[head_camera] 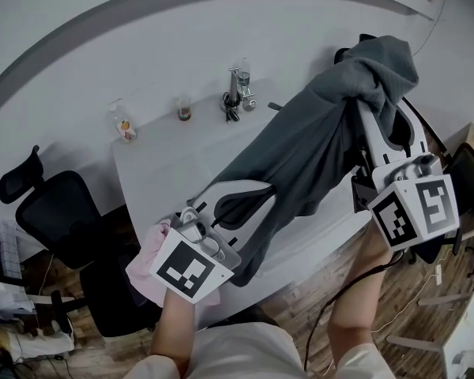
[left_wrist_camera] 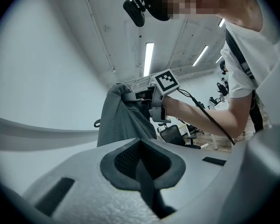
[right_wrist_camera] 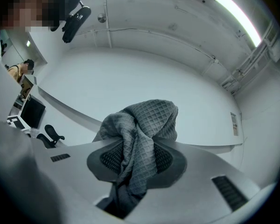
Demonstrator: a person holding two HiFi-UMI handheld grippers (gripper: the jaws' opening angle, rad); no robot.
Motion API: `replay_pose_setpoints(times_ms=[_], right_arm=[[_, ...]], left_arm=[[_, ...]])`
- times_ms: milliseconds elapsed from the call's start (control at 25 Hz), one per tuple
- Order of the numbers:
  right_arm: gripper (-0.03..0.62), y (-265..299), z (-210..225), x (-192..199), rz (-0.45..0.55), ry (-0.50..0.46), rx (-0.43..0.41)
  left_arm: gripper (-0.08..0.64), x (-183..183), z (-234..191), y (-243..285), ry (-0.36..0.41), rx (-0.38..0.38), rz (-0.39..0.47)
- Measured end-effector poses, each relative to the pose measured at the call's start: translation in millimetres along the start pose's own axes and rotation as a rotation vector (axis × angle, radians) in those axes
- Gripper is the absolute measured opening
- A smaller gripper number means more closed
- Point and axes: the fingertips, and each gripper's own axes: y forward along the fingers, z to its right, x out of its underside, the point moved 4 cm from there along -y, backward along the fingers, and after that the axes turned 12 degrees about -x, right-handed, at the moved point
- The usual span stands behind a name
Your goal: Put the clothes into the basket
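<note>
**A:** One grey cloth (head_camera: pixel 308 156) is hanging in the air between your two grippers. It is stretching like a long slope above the white table (head_camera: pixel 166 164).

**B:** Yes, and your right gripper (right_wrist_camera: pixel 135 157) is holding the high end. Its jaws are squeezing a thick bunch of the bumpy grey cloth. A lump of it is puffing up over the tips, and more is hanging down below them.

**A:** Your left gripper (left_wrist_camera: pixel 142 160) is holding the low end. Its jaws are pressing together on a thin fold of the grey cloth, and the rest is running up and away to your other hand.

**B:** You are holding the right end higher than the left one, so the cloth is sloping down to your left.

**A:** Some pink cloth (head_camera: pixel 146 267) is lying at the near edge of the table, right under your left gripper. I cannot tell if they are touching.

**B:** Farther back on the table, a little bottle (head_camera: pixel 123 123) and a small cup (head_camera: pixel 184 110) are standing near each other.

**A:** A black chair (head_camera: pixel 55 212) is sitting on the floor, off to your left of the table.
</note>
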Motion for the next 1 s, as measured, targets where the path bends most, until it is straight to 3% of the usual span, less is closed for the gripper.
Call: replay_pose_setpoints(times_ms=[1000], right_arm=[[0.104, -3.5, 146.4, 31.6, -0.004, 0.034, 0.118]], left_arm=[[0.000, 16.3, -5.4, 124.2, -0.020, 0.064, -0.003]])
